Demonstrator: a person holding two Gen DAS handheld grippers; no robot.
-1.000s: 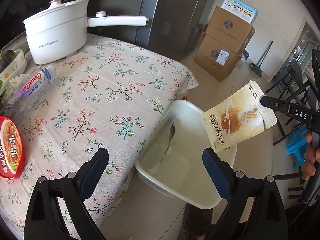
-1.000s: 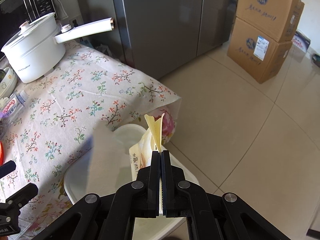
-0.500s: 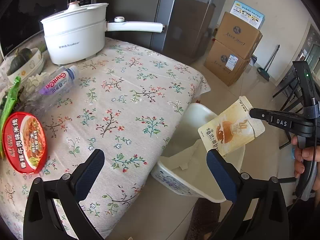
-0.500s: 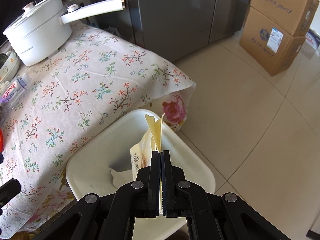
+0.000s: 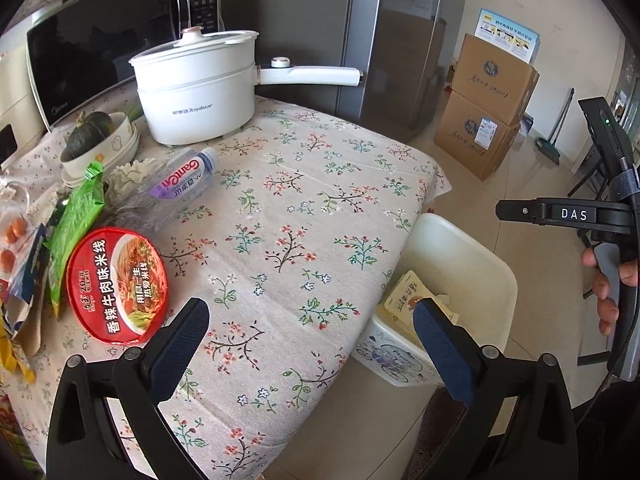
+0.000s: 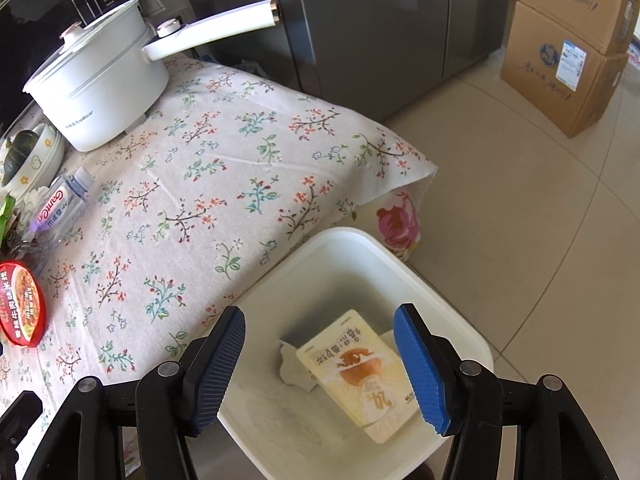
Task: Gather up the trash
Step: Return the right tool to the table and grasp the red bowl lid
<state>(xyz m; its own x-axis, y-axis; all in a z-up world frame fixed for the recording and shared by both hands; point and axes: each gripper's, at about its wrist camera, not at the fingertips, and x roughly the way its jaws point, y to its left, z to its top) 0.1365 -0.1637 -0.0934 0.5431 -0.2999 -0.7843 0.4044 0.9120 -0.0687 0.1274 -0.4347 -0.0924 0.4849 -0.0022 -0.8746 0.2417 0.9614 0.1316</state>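
White plastic bin [image 6: 440, 304], standing on the floor just beside the corner of the bench [image 5: 320, 208]. Inside the bin lies a yellow drink carton [image 6: 360, 376], flat on its side, next to a crumpled piece of white paper [image 6: 294, 370]. The right claw [image 6: 320, 368] hangs above the bin; its jaws have just been opening and now stand apart, with nothing pressed between the blue pads, the carton lying free below them. The left claw [image 5: 312, 344] is spread wide and empty over the bench edge. In the left wrist view the carton [image 5: 404, 296] shows partly behind one finger, inside the bin [image 5: 472, 256]. On the floral cloth, well apart from the bin: a red instant-noodle cup [image 5: 116, 284] with sealed lid, a clear water bottle [image 5: 176, 184] lying on its side, a green wrapper [image 5: 74, 224], and a white electric pot [image 5: 196, 84] with lid on. A stack of bowls [image 5: 104, 148] holds a dark green squash [image 5: 90, 134]. A hand [image 5: 608, 284] grips the right claw's handle.
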